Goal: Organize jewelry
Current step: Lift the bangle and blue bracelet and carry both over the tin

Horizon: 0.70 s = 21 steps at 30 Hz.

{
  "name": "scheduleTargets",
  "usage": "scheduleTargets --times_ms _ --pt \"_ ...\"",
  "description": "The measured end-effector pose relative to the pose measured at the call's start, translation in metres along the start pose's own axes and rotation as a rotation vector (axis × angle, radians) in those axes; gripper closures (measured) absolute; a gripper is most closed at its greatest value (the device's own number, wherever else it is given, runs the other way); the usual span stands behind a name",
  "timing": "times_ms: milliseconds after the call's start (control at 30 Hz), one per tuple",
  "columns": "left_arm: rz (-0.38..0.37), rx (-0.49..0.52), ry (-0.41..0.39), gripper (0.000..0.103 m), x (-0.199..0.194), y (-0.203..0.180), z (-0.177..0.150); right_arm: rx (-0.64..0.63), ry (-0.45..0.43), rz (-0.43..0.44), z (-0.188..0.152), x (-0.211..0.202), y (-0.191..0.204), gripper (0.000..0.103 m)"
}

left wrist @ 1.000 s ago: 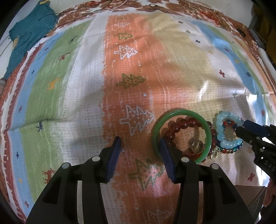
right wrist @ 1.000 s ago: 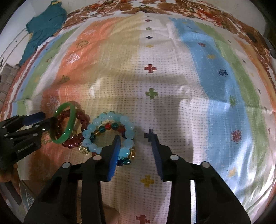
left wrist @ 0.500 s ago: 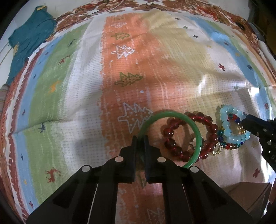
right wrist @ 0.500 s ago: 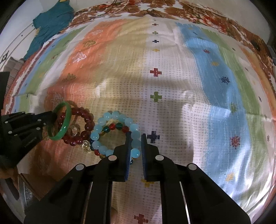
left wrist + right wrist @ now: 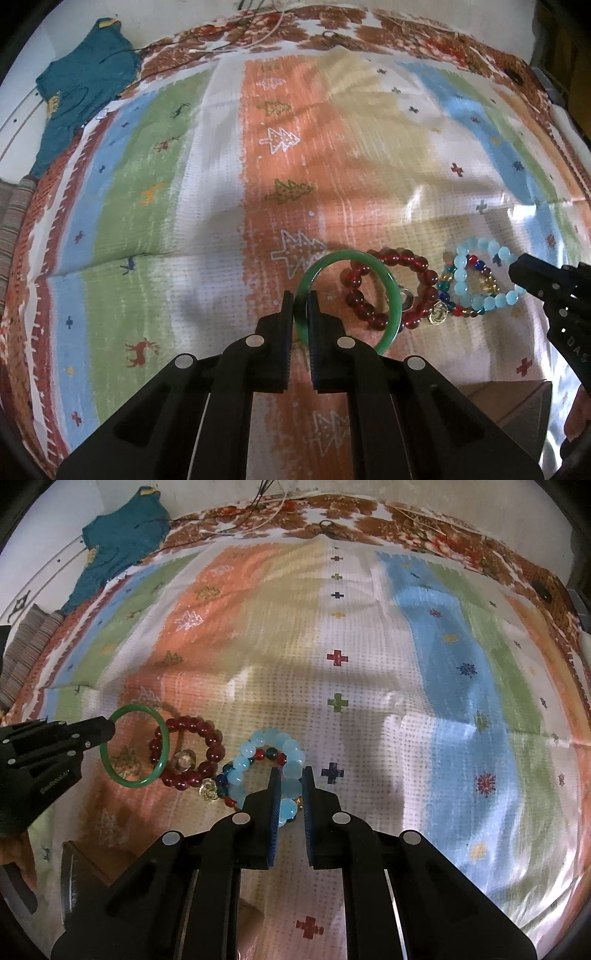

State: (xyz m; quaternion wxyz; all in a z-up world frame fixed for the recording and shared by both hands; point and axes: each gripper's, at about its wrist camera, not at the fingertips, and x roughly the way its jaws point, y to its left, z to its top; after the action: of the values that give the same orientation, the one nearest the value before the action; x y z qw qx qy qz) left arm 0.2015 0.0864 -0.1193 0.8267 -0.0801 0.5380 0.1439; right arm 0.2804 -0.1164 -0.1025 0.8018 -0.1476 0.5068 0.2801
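Near the front of the striped, tree-and-cross patterned cloth (image 5: 221, 206) covering the surface, three bracelets lie close together: a smooth green bangle (image 5: 389, 284), a dark red round-bead bracelet (image 5: 419, 264) just right of it, and a pale blue bead bracelet (image 5: 480, 245) further right. The red one touches both neighbours; the bangle's far rim overlaps it. A thinner strand of mixed red, blue, green and amber beads (image 5: 271, 755) sits inside the pale blue ring, and a small gold charm (image 5: 208, 790) lies between the red and blue bracelets.

The left tongs (image 5: 300, 304) are closed tight on the near-left rim of the green bangle, which tilts up from the cloth. The right tongs (image 5: 289, 781) are closed on the near side of the pale blue bracelet, one bead pinched between the blue pads.

Far from the jewellery the cloth runs wide and bare to its brown patterned border (image 5: 424, 528); to the right the blue and green stripes are equally free. A teal garment (image 5: 81, 88) lies at the far-left corner, off the cloth. A brown cardboard corner (image 5: 506, 402) pokes in at the near edge.

White lettering shows on each tool body, too small and skewed to read fully.
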Motion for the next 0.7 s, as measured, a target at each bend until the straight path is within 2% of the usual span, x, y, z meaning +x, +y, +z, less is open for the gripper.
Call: scheduleTargets --times_ms 500,700 --pt "-0.024 -0.023 -0.042 0.096 -0.029 0.005 -0.003 0.015 -0.052 0.001 -0.003 -0.025 -0.002 0.091" --pt "-0.040 -0.028 -0.068 0.096 -0.046 -0.001 -0.006 -0.026 -0.104 -0.052 -0.006 -0.046 0.006 0.091"
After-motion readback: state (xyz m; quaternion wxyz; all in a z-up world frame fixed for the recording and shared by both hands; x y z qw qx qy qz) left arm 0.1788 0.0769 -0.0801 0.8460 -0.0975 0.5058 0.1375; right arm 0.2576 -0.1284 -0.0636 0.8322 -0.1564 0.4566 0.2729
